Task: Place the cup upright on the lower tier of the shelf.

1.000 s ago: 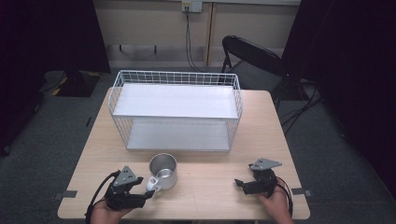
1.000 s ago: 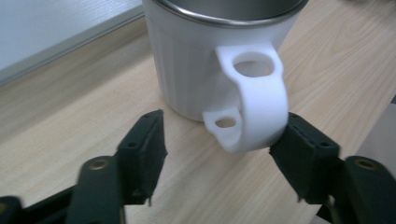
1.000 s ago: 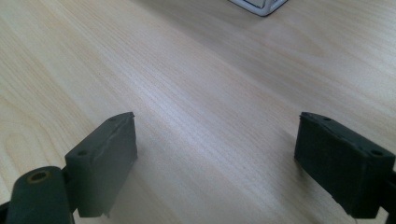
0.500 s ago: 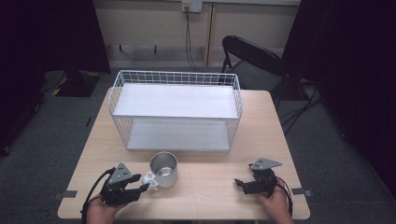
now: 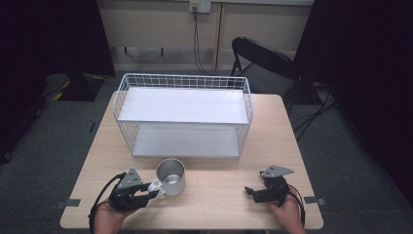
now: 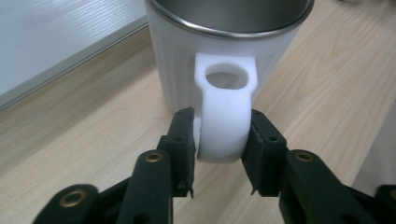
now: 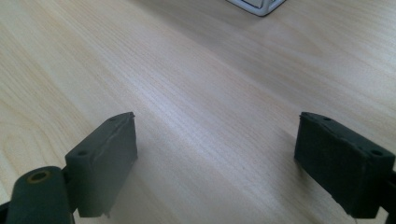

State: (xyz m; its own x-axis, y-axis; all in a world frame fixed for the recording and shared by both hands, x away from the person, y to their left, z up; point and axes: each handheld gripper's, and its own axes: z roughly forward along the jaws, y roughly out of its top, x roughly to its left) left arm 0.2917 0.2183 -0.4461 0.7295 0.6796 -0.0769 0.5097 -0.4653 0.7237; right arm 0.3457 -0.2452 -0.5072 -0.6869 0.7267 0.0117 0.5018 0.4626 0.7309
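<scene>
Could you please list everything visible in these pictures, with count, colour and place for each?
White mug with steel-lined inside: one, white and silver, near edge of the table, in front of the rack; its white handle points toward the left gripper.
White wire two-shelf rack: one, white, middle of the table.
Light wooden table: one, pale wood.
Black folding chair: one, black, behind the table at right.
Black cable: one, hanging down the back wall.
Left gripper: one, black, jaws have just been closing, pads now on the mug's handle.
Right gripper: one, black, jaws open over bare table.
</scene>
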